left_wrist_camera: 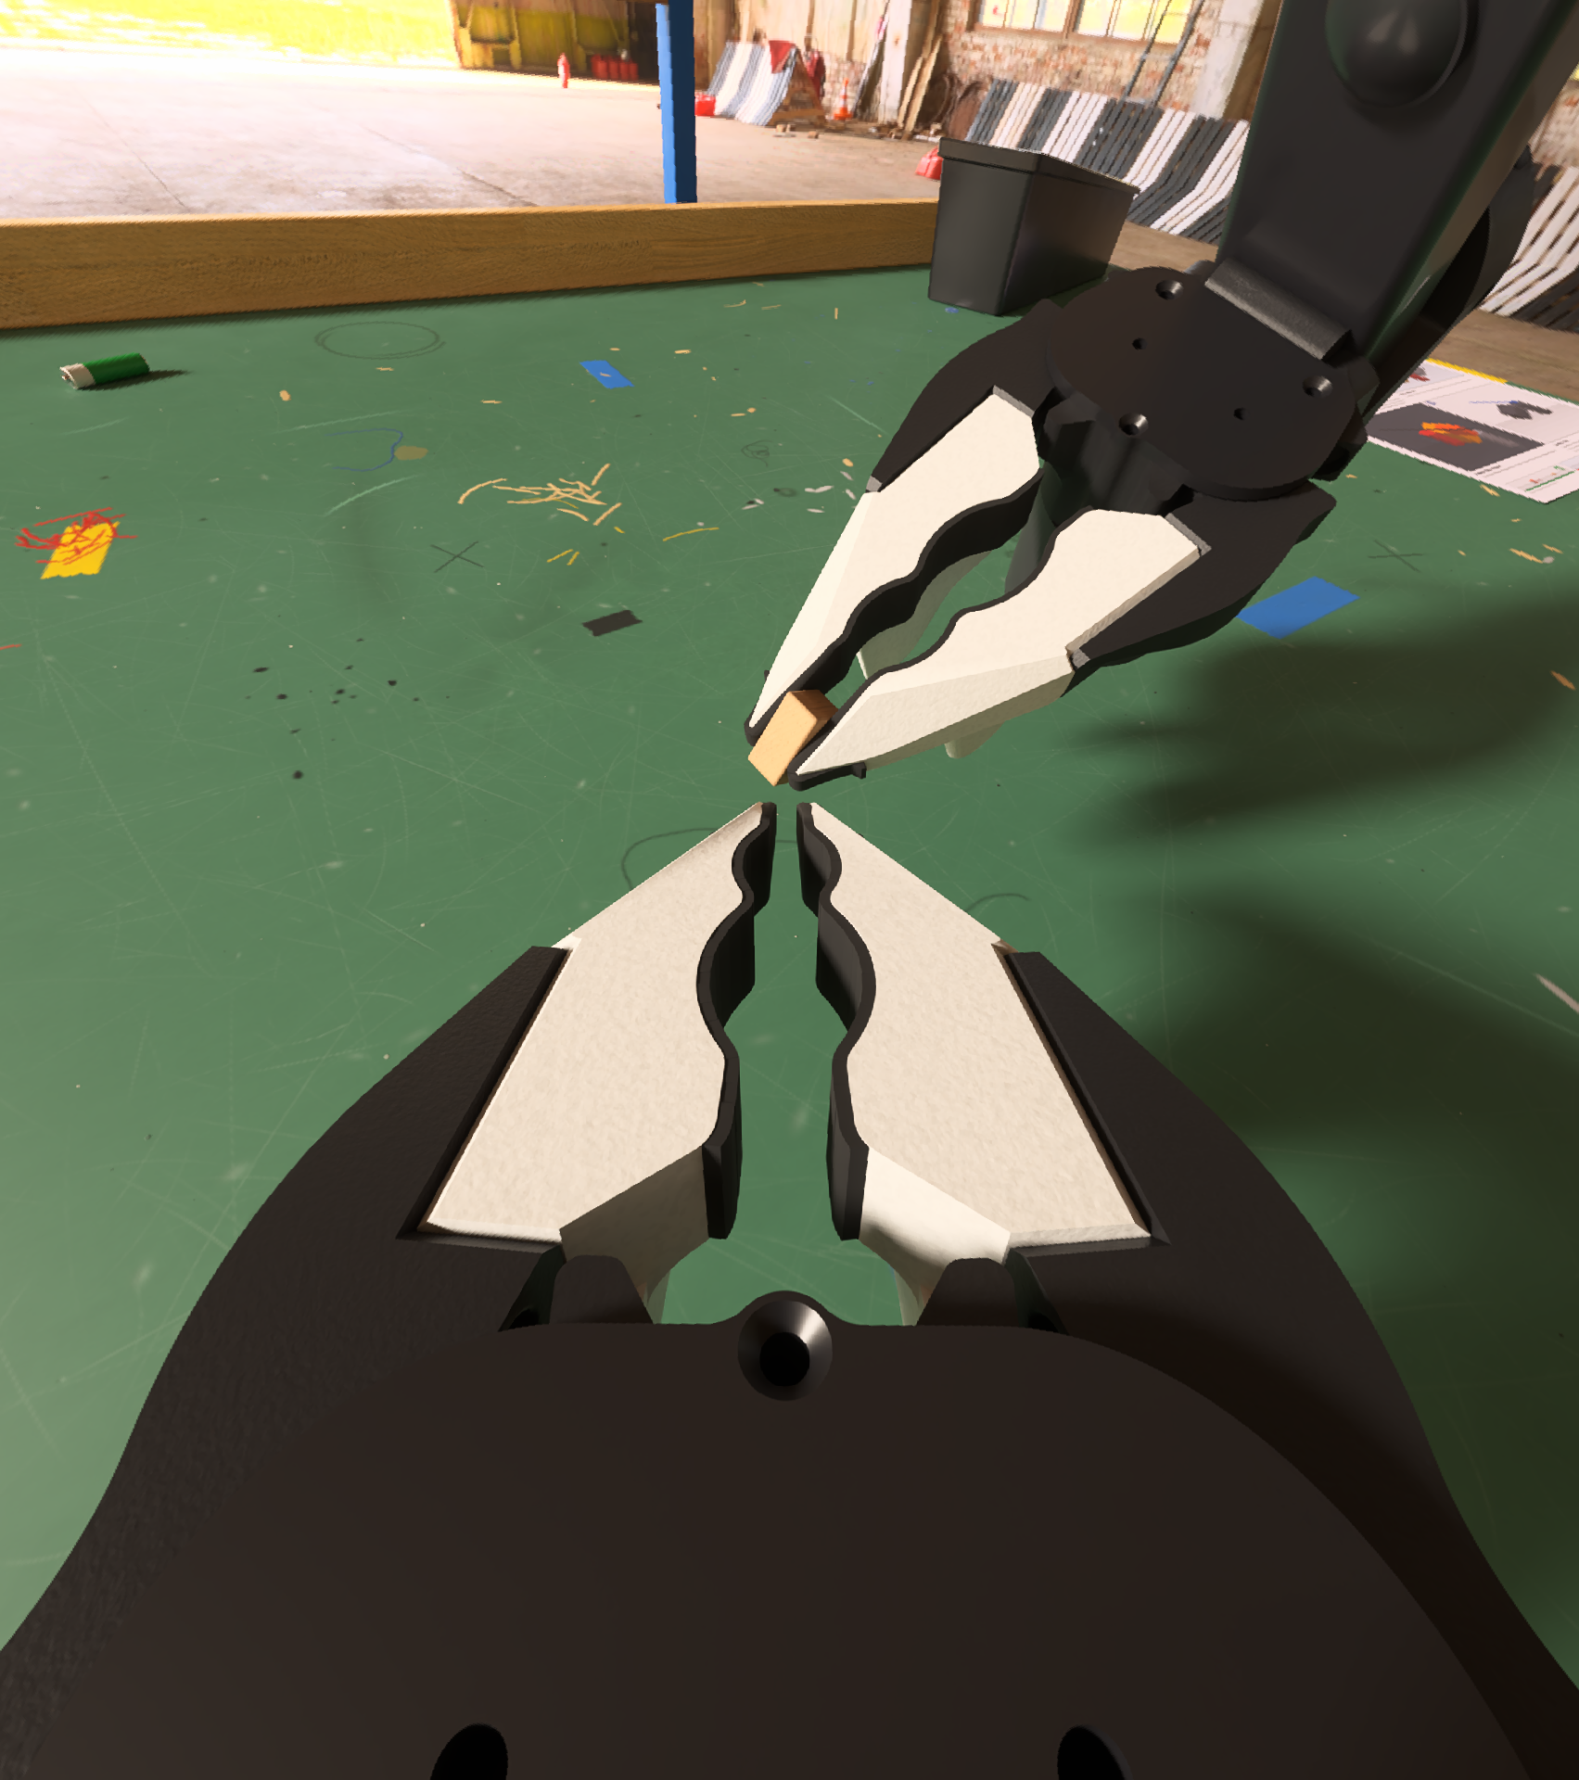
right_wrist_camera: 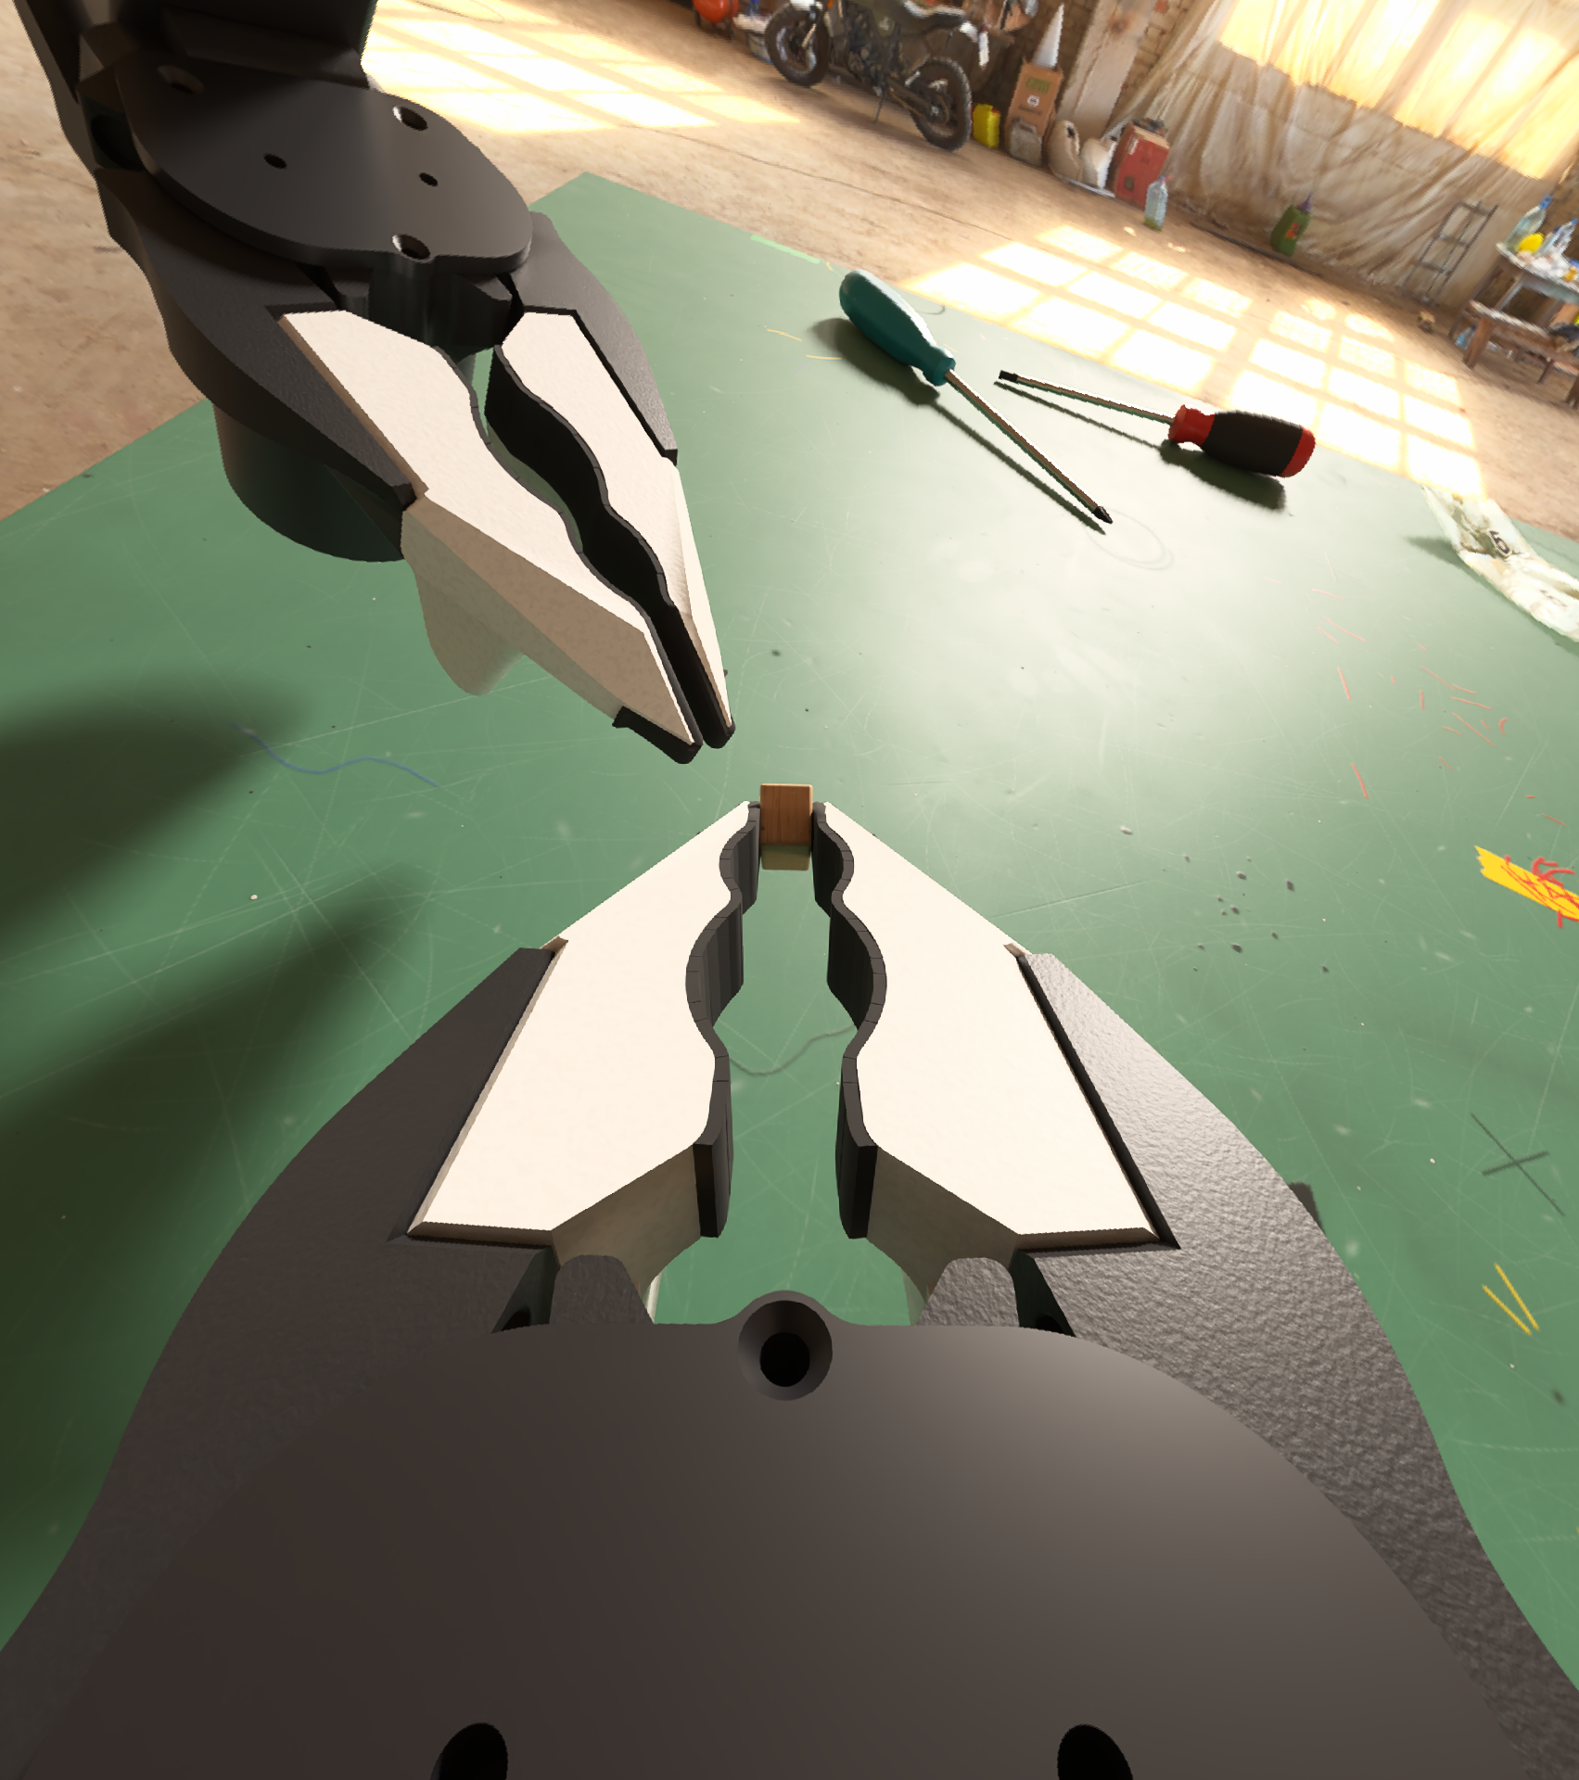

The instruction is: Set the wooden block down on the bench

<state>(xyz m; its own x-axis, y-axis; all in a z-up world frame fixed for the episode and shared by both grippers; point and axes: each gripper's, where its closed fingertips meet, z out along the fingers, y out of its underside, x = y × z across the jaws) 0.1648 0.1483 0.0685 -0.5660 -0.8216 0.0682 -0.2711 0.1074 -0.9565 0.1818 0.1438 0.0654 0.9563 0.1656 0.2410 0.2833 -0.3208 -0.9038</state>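
A small wooden block (right_wrist_camera: 785, 814) is pinched between the fingertips of my right gripper (right_wrist_camera: 785, 819), which is shut on it above the green bench mat (right_wrist_camera: 1007, 732). In the left wrist view the same block (left_wrist_camera: 790, 734) shows at the tips of the right gripper (left_wrist_camera: 800, 746), which reaches in from the upper right. My left gripper (left_wrist_camera: 786, 814) is shut and empty, its tips just in front of the block and not touching it. It also shows in the right wrist view (right_wrist_camera: 703, 737), coming down from the upper left.
A wooden rail (left_wrist_camera: 381, 260), a black bin (left_wrist_camera: 1016, 231), a green marker (left_wrist_camera: 106, 369) and a printed sheet (left_wrist_camera: 1527, 433) lie at the far side. Two screwdrivers, teal (right_wrist_camera: 901, 327) and red-black (right_wrist_camera: 1238, 441), and a crumpled paper (right_wrist_camera: 1537, 578) lie beyond the right gripper.
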